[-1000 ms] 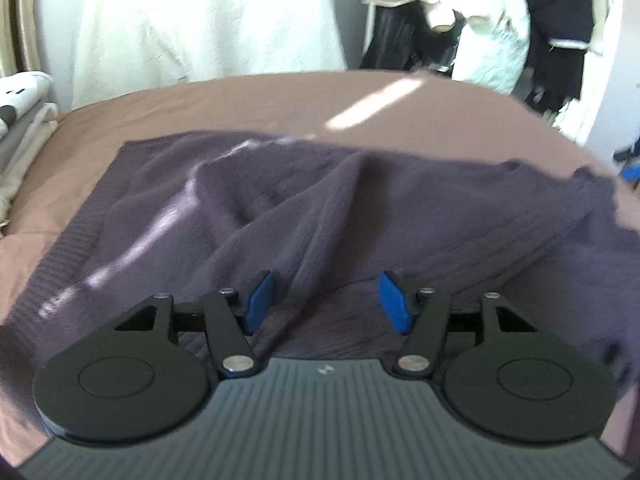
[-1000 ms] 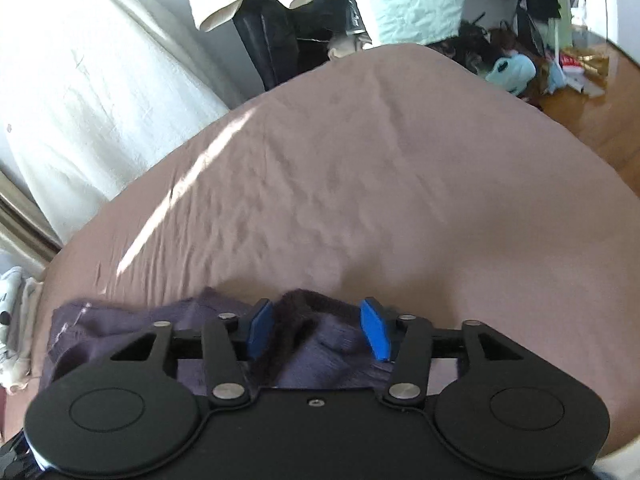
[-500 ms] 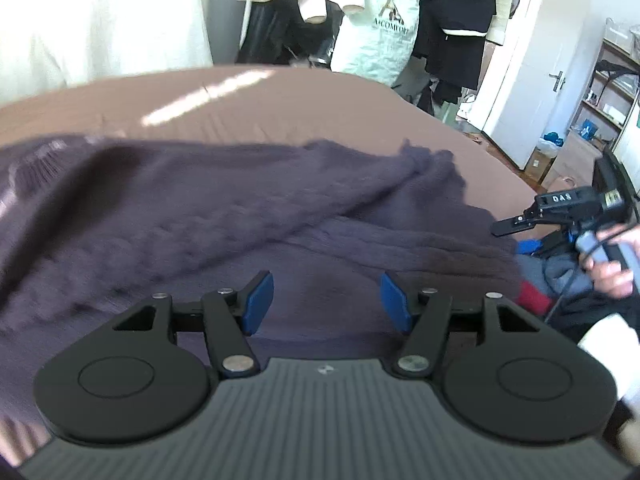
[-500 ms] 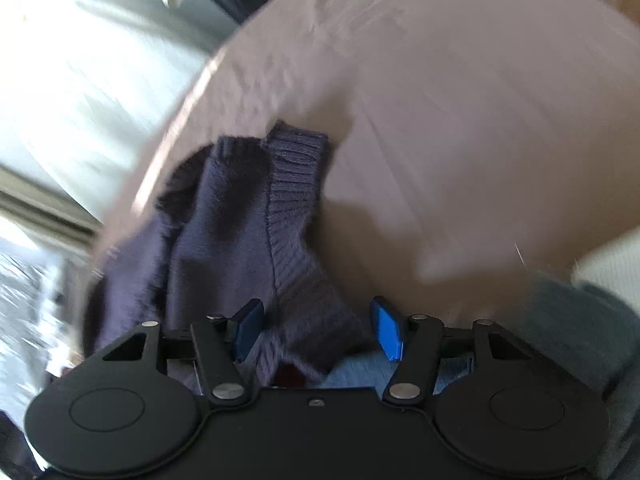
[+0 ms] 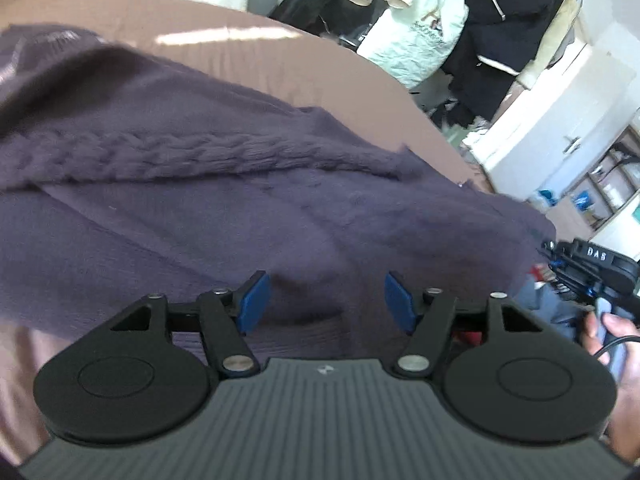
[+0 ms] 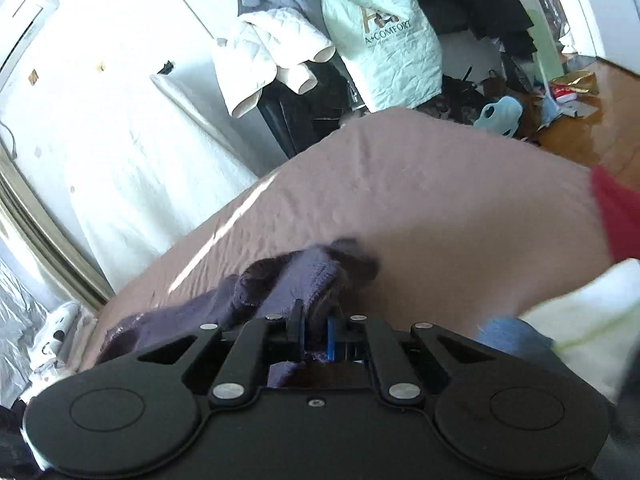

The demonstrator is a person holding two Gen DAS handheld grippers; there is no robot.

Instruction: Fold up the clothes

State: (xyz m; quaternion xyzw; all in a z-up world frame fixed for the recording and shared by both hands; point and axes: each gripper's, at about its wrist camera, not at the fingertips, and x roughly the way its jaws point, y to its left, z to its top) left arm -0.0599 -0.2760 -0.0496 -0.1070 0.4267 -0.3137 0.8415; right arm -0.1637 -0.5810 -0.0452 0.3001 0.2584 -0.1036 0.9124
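Since a second ago both my hands have swung along the dark purple cable-knit sweater (image 5: 248, 208) toward its right end, and the jaws of my right tool (image 6: 314, 338) have just been closing, with knit caught between them. That right tool is now clamped on a bunched edge of the sweater, its blue pads nearly together with purple wool squeezed in the gap. My left tool (image 5: 326, 300) has its jaws apart, having opened a little further, and it hovers over the flat knit without pinching anything; the cloth lies under and beyond the pads, not between them.

The sweater lies spread across the brown bedspread (image 5: 256, 60), one long ridge with the cable pattern lying folded over the rest. In the left view my right hand (image 5: 612, 332) shows at the sweater's far right edge.

I judge the folding as barely started: one side looks turned in, but the garment is still wide, rumpled and uneven. Left to do, by my reckoning: the left tool must take its own hold, then the gathered end wants carrying across, and the whole needs folding down and smoothing.
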